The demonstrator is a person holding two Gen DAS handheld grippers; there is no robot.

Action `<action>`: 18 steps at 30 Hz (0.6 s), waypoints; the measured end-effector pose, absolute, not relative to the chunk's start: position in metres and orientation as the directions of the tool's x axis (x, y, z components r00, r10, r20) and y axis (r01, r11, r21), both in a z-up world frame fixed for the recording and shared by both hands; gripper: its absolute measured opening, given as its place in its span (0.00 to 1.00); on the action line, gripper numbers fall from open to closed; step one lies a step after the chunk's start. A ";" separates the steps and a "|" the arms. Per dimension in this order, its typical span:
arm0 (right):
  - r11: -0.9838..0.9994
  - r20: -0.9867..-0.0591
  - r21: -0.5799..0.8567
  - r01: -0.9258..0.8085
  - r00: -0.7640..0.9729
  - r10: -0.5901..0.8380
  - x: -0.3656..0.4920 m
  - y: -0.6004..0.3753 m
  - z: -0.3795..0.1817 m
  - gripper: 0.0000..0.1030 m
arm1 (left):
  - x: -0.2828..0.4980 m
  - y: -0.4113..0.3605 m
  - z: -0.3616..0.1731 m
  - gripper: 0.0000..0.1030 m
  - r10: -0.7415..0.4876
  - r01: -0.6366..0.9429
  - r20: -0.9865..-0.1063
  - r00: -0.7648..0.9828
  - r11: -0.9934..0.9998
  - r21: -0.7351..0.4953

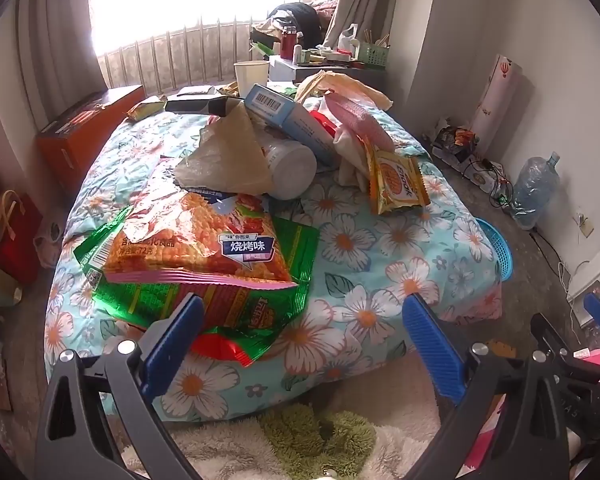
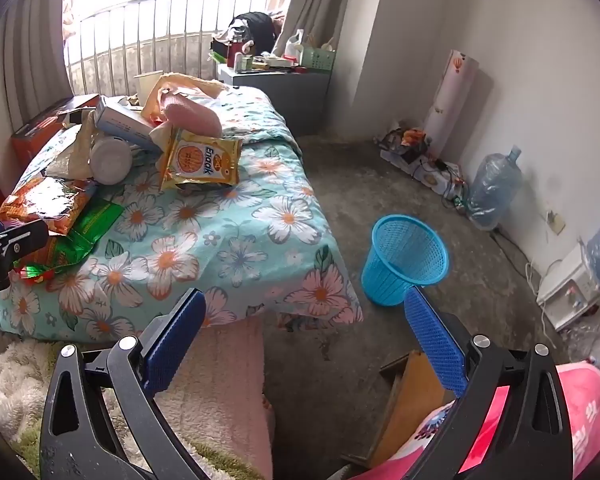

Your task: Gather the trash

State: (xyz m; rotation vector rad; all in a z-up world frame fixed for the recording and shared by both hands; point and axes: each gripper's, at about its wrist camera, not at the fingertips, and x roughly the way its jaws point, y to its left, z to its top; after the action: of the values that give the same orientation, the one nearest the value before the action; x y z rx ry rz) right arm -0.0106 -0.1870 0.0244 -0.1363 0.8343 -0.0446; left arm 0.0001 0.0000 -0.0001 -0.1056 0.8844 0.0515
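The trash is heaped on the bed [image 1: 400, 240]: an orange snack bag [image 1: 204, 236] atop a green wrapper [image 1: 148, 300], one yellow cracker packet [image 1: 396, 184], one white canister [image 1: 292, 168], one blue carton [image 1: 292, 116] and one paper cup [image 1: 252, 76]. The left tool [image 1: 304, 344] hovers open at the near bags, the right tool [image 2: 306, 340] open and empty. Best to pinch one bag's crimped edge, then carry it to the single blue basket [image 2: 404, 260] on the floor.

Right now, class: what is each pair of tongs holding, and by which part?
Nothing is held. Left tongs and right tongs are both open.
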 end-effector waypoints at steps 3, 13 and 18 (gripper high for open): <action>0.991 -0.734 -0.136 -0.013 0.673 -0.092 -0.011 -0.186 0.024 0.92 | 0.000 0.000 0.000 0.95 -0.002 -0.088 -0.770 0.637 0.993 -0.075; 0.991 -0.731 -0.137 -0.013 0.677 -0.092 -0.011 -0.188 0.024 0.92 | -0.001 0.002 0.003 0.95 0.000 -0.085 -0.773 0.635 0.994 -0.070; 0.990 -0.729 -0.137 -0.013 0.679 -0.092 -0.012 -0.184 0.026 0.92 | -0.001 0.002 0.003 0.95 0.000 -0.084 -0.773 0.634 0.994 -0.069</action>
State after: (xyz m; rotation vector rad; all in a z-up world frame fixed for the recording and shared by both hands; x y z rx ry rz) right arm -0.0123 -0.1839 0.0262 -0.1353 0.8243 -0.0441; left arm -0.0008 0.0020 0.0026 -0.1015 0.8830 0.0485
